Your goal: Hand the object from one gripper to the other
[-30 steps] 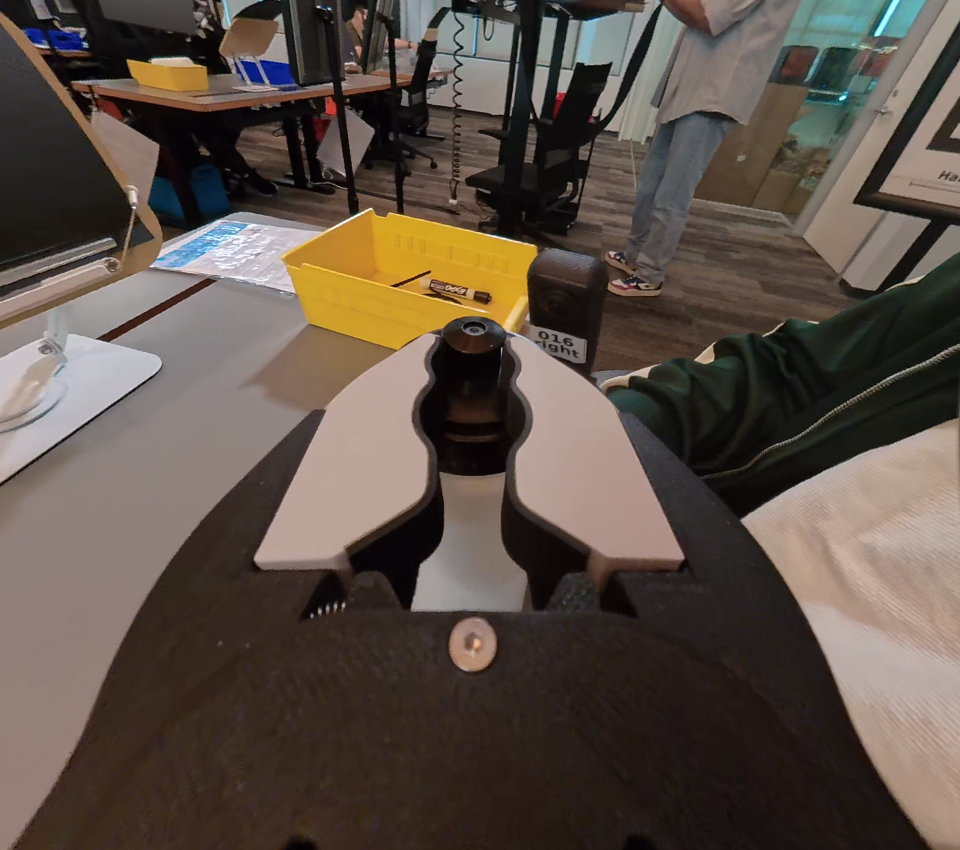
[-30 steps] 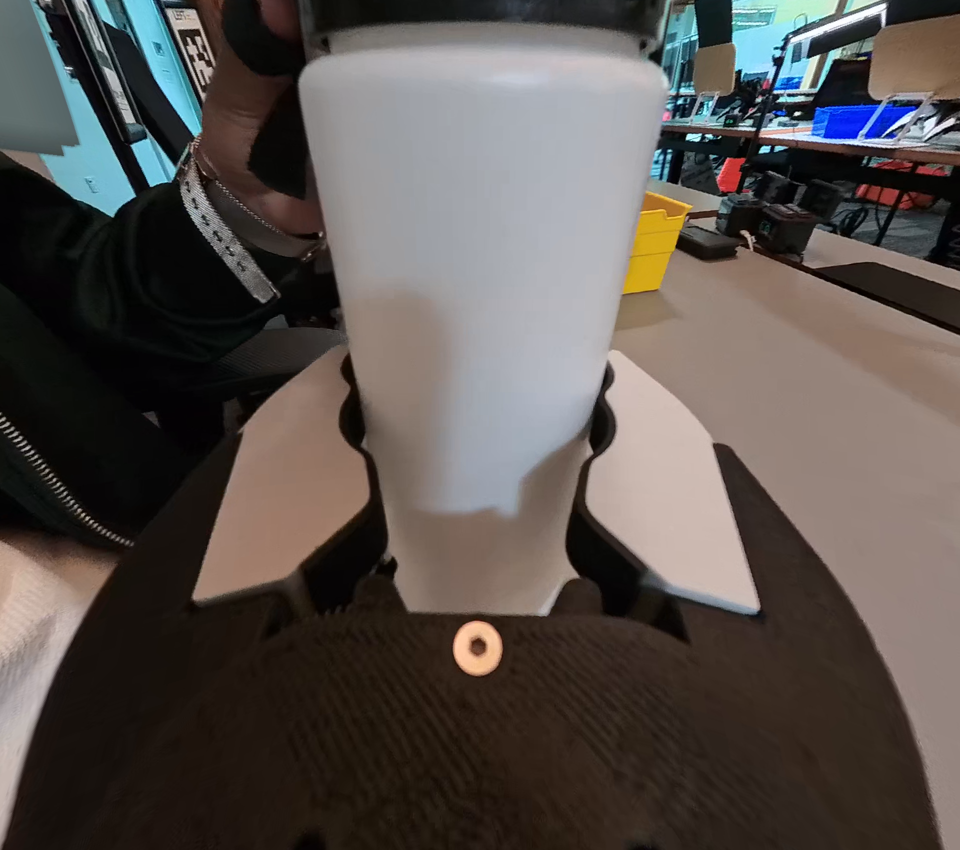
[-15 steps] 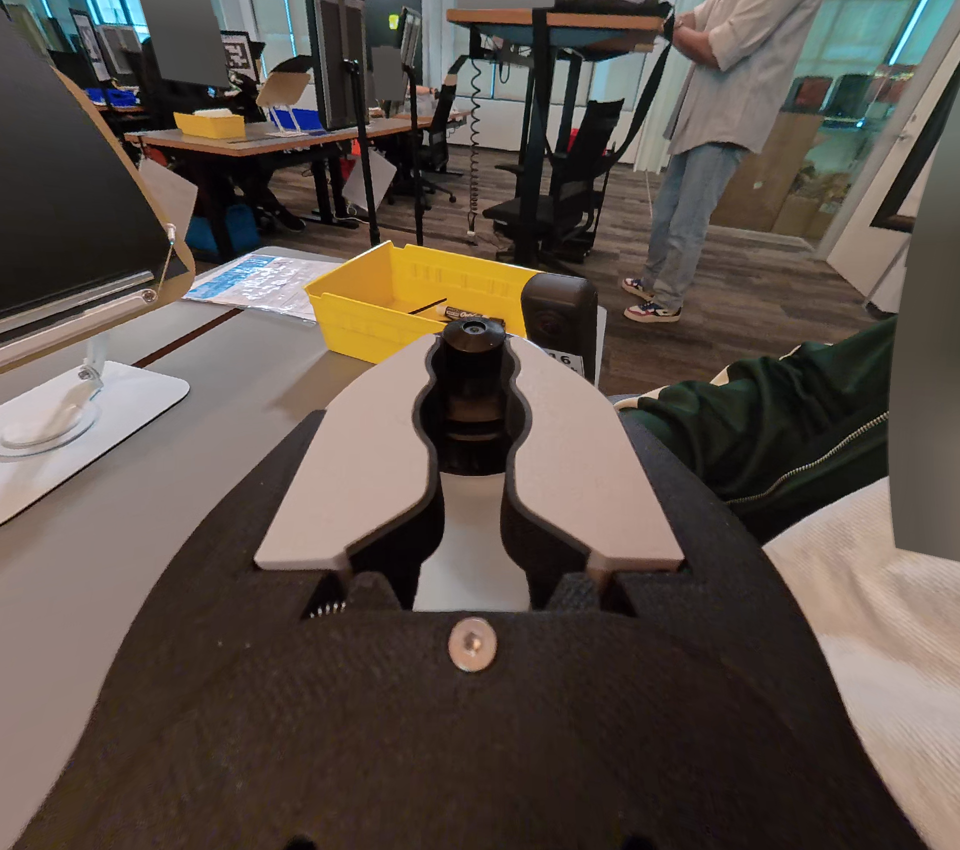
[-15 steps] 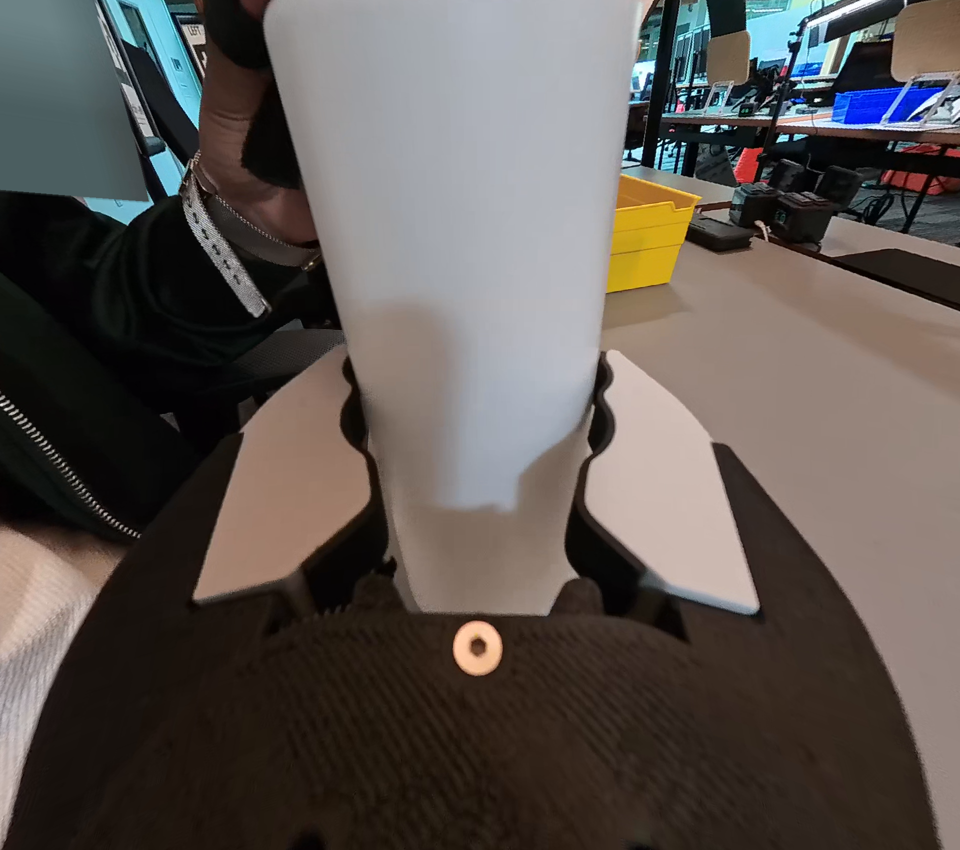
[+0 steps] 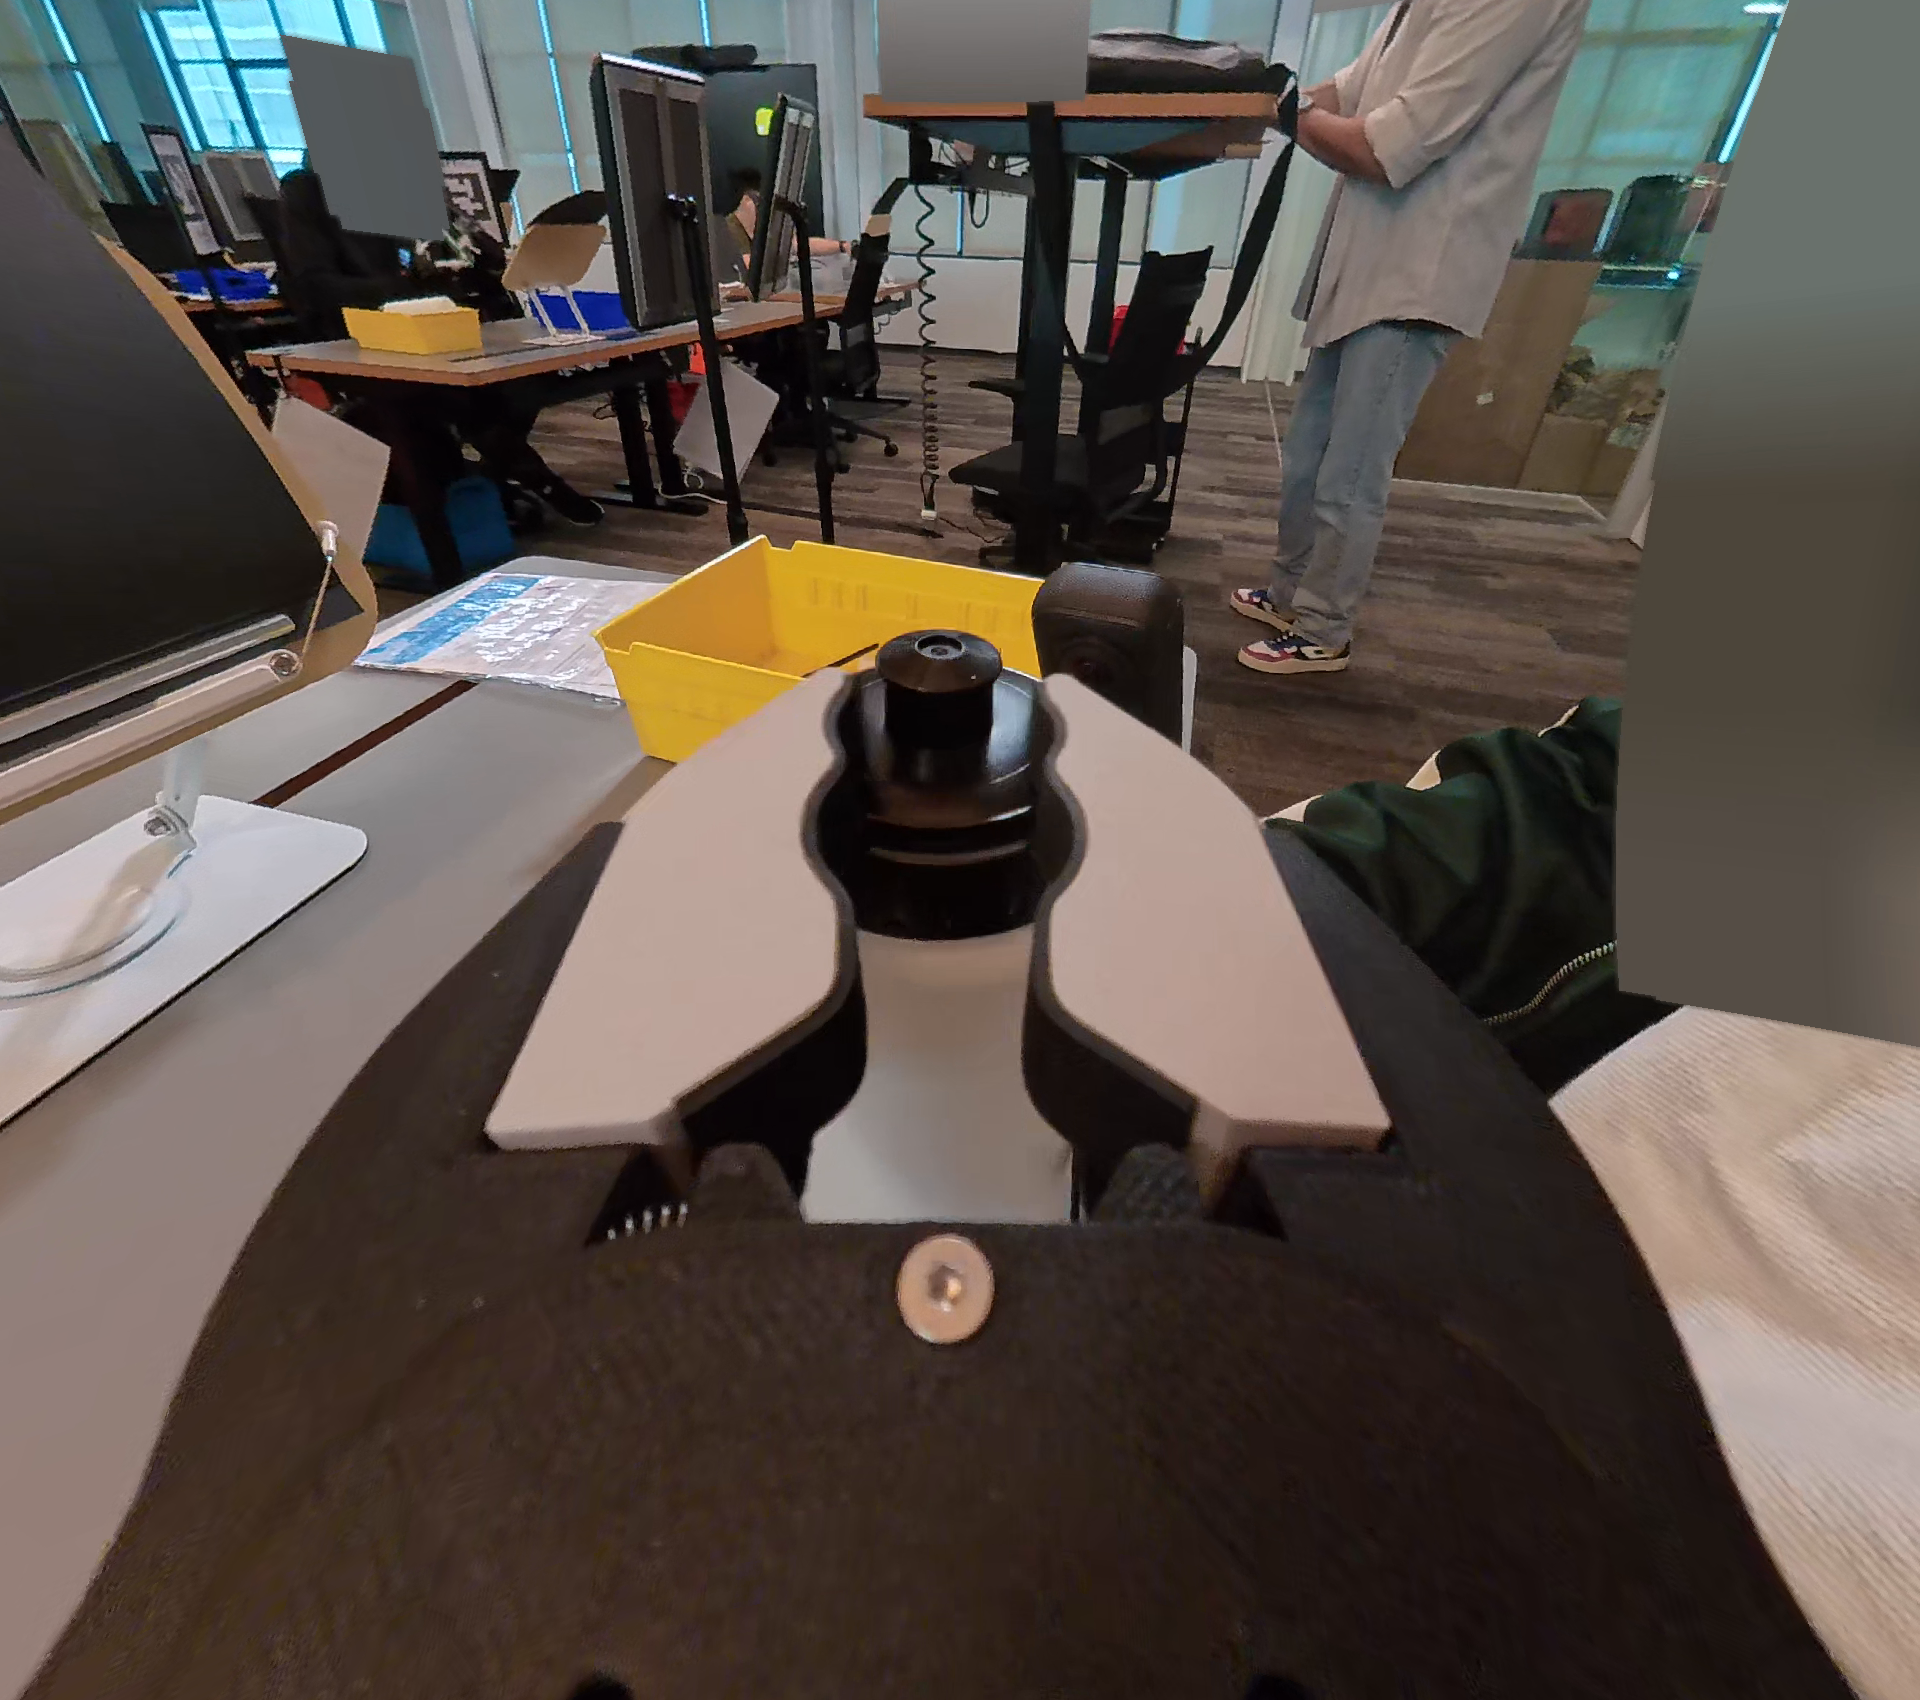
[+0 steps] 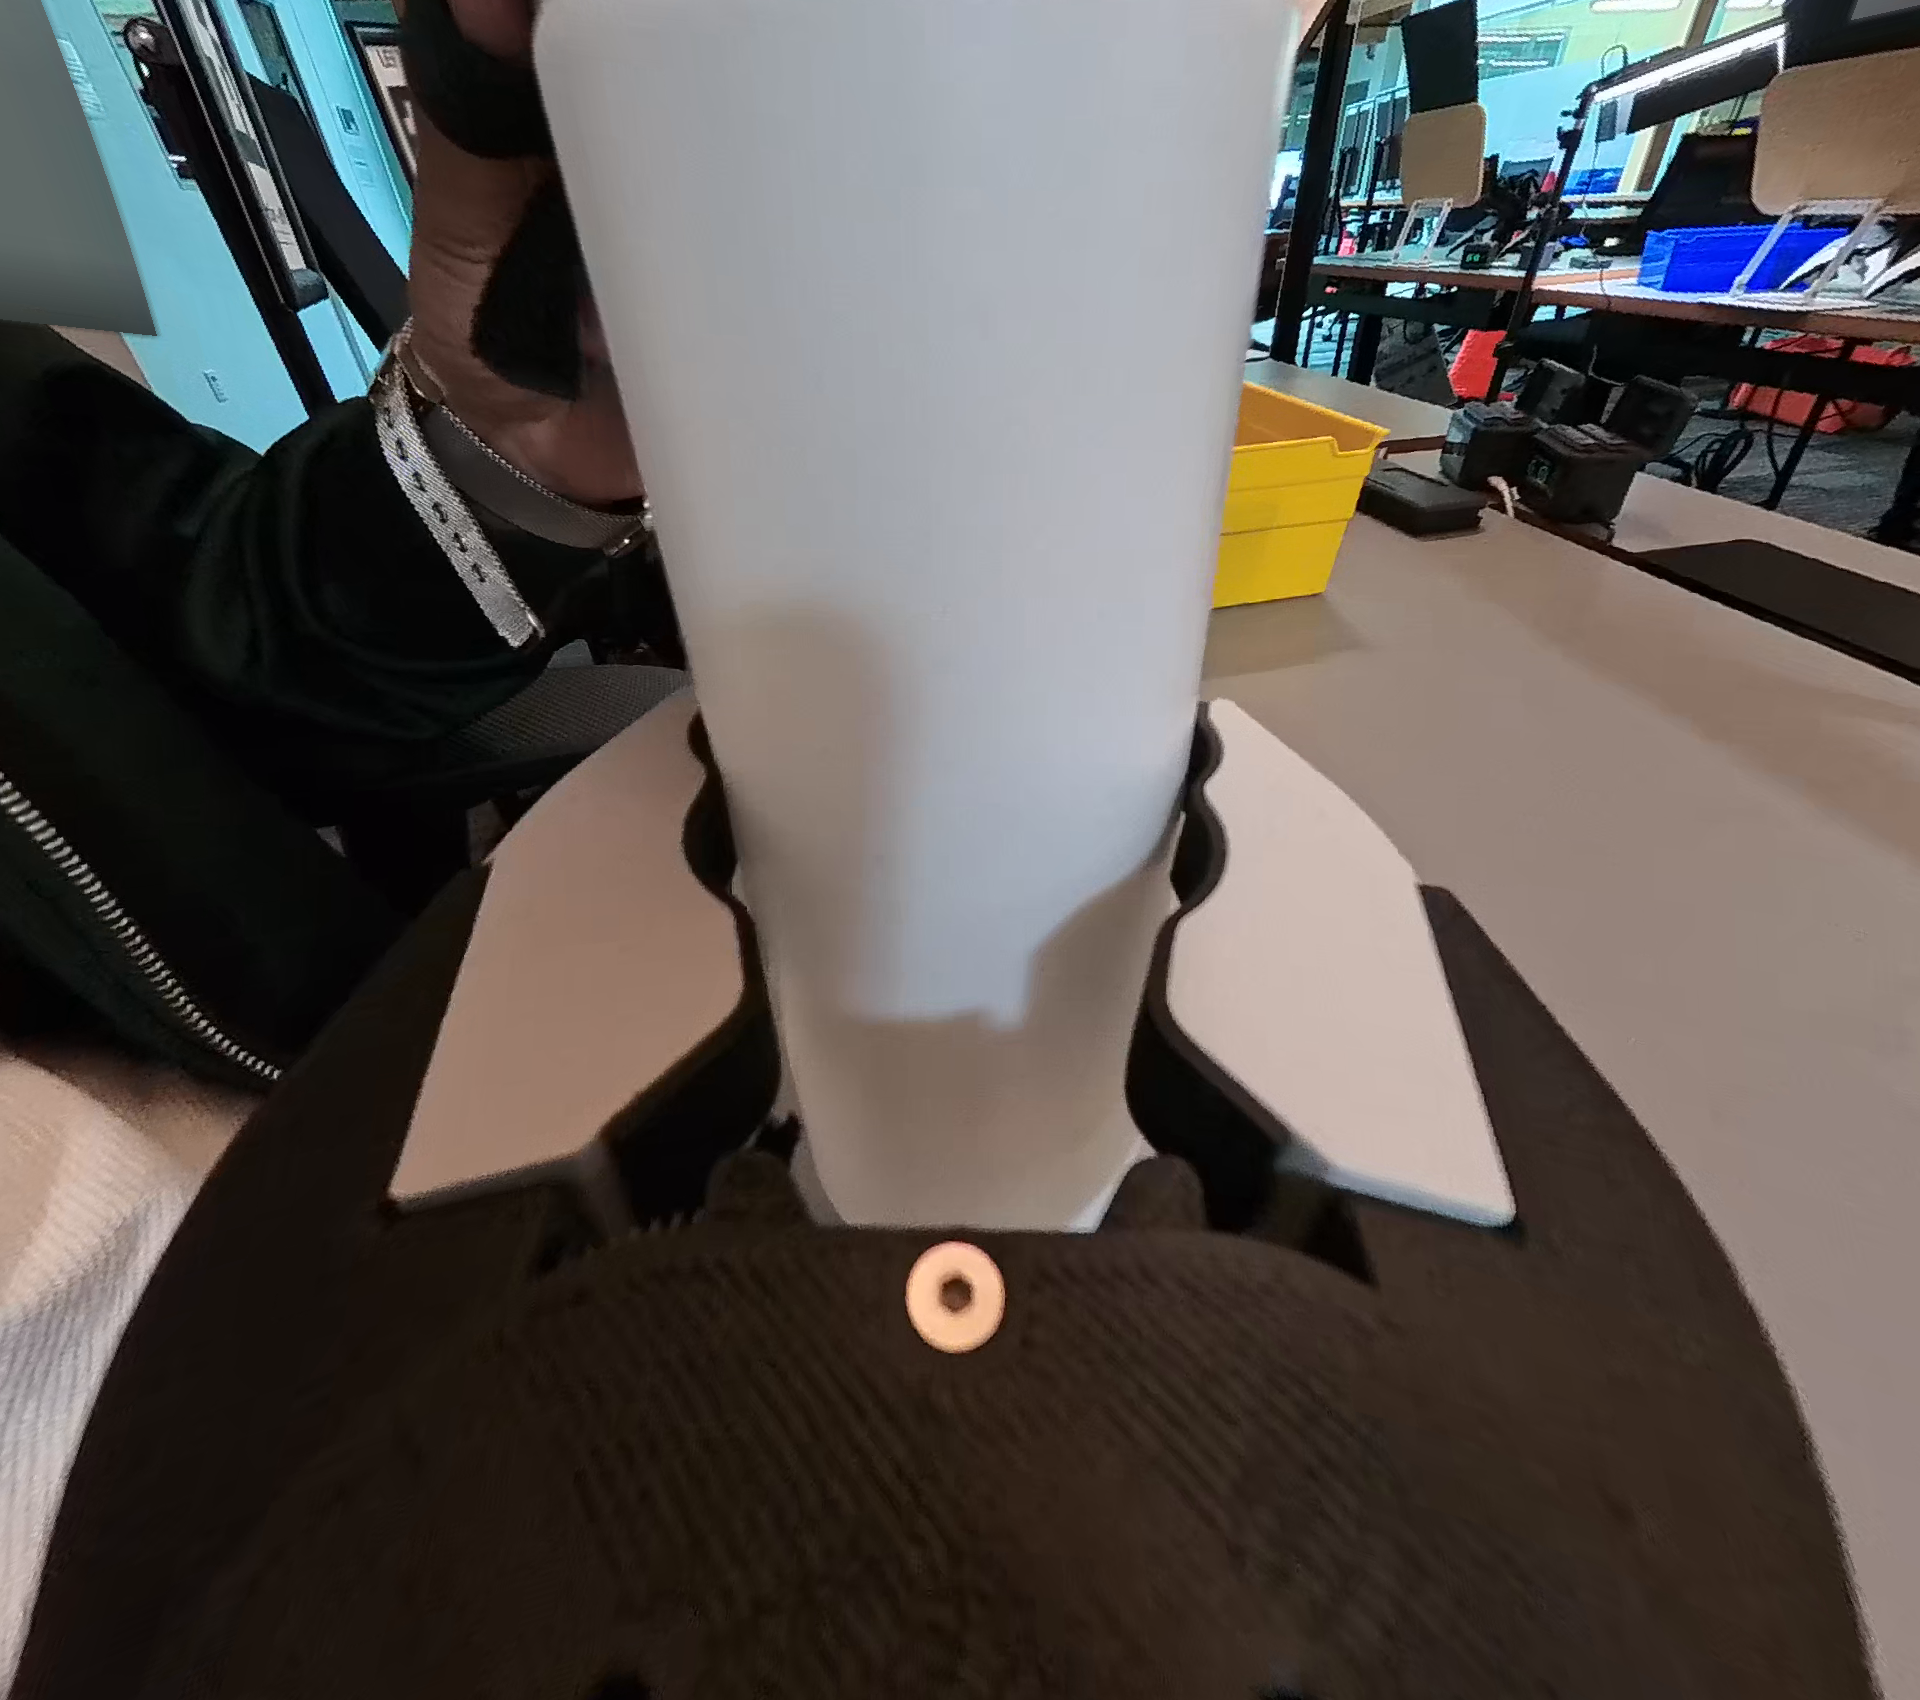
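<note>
A white bottle (image 6: pixel 914 455) with a black cap (image 5: pixel 940 746) sits between both grippers at once. The left gripper (image 5: pixel 940 819) has its fingers closed around the cap end. The right gripper (image 6: pixel 951 861) has its fingers closed around the bottom of the white part. No writing shows on the bottle. A yellow bin (image 5: pixel 769 642) sits on the grey table (image 6: pixel 1558 819) past the bottle. A printed sheet (image 5: pixel 499 622) lies near the bin, its words too small to read.

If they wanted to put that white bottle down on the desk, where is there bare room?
Bare grey desk lies right of the bottle, between the yellow bin and the dark mat. More lies between the stand base and the bin. The far edge is crowded with black chargers.
</note>
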A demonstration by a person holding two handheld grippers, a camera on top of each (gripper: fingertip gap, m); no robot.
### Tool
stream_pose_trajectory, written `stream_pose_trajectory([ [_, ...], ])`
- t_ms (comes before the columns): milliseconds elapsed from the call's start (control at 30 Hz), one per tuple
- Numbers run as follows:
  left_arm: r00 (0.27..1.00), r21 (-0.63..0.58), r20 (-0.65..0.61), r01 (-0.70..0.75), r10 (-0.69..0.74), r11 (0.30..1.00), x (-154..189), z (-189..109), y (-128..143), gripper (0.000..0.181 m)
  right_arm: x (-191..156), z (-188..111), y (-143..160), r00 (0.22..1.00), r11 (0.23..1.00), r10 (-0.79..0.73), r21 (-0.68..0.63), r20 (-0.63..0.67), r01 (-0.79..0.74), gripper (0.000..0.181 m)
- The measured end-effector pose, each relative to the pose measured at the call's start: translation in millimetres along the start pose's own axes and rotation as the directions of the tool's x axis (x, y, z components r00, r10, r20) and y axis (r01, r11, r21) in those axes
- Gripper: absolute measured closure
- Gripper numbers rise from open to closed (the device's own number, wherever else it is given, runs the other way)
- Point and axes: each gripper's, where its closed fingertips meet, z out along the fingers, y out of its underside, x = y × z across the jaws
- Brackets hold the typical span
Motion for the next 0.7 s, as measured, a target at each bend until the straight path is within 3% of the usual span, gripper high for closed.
stream_pose_trajectory([
  [133,1.0,0.017,0.021,-0.008,0.008,1.0,-3,-2,-4,0.138,5,-5,-6,1.0,0.999,0.015,0.034,-0.012,-0.015,0.096],
  [700,0.998,0.048,0.06,0.003,-0.006,0.999,-16,-12,-10,0.135,12,-10,-8,0.999,0.999,0.019,0.036,-0.033,-0.017,0.096],
])
